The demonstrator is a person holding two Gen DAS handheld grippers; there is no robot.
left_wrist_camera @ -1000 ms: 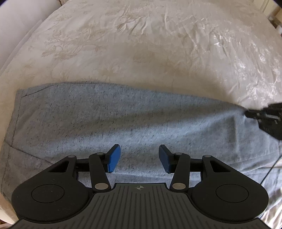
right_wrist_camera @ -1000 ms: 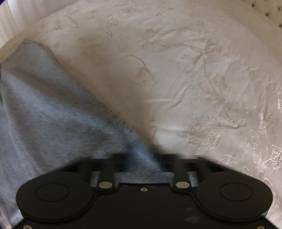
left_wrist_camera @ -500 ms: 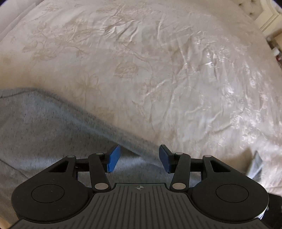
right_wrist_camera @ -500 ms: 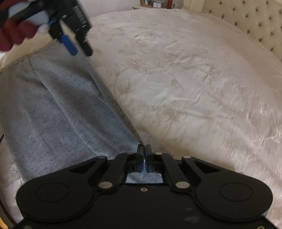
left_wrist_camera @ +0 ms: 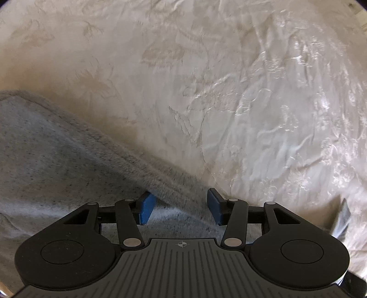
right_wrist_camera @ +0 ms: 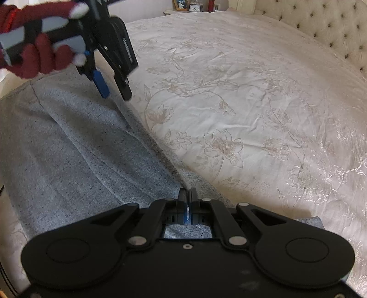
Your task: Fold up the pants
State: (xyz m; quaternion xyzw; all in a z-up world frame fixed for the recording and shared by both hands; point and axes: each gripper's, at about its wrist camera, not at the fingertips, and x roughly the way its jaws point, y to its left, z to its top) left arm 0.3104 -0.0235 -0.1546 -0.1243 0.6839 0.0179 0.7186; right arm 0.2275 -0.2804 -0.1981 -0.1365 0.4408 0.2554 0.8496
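Note:
Grey speckled pants [right_wrist_camera: 75, 146] lie flat along the near edge of the bed, also seen in the left wrist view [left_wrist_camera: 57, 165]. My right gripper [right_wrist_camera: 188, 194] is shut on the pants' upper edge near one end. My left gripper [left_wrist_camera: 180, 206] is open, its blue pads [left_wrist_camera: 146, 207] straddling the raised far edge of the pants. It also shows in the right wrist view [right_wrist_camera: 115, 95], held by a red-gloved hand [right_wrist_camera: 36, 62], just above the pants' far edge.
A cream floral bedspread [right_wrist_camera: 240, 110] covers the wide bed beyond the pants. A tufted headboard [right_wrist_camera: 321, 29] stands at the far right. A nightstand with small items [right_wrist_camera: 192, 8] is at the back.
My left gripper has moved forward and down onto the pants' far edge, which now lies between its open pads. My right gripper has stayed shut on the fabric, shifting little.

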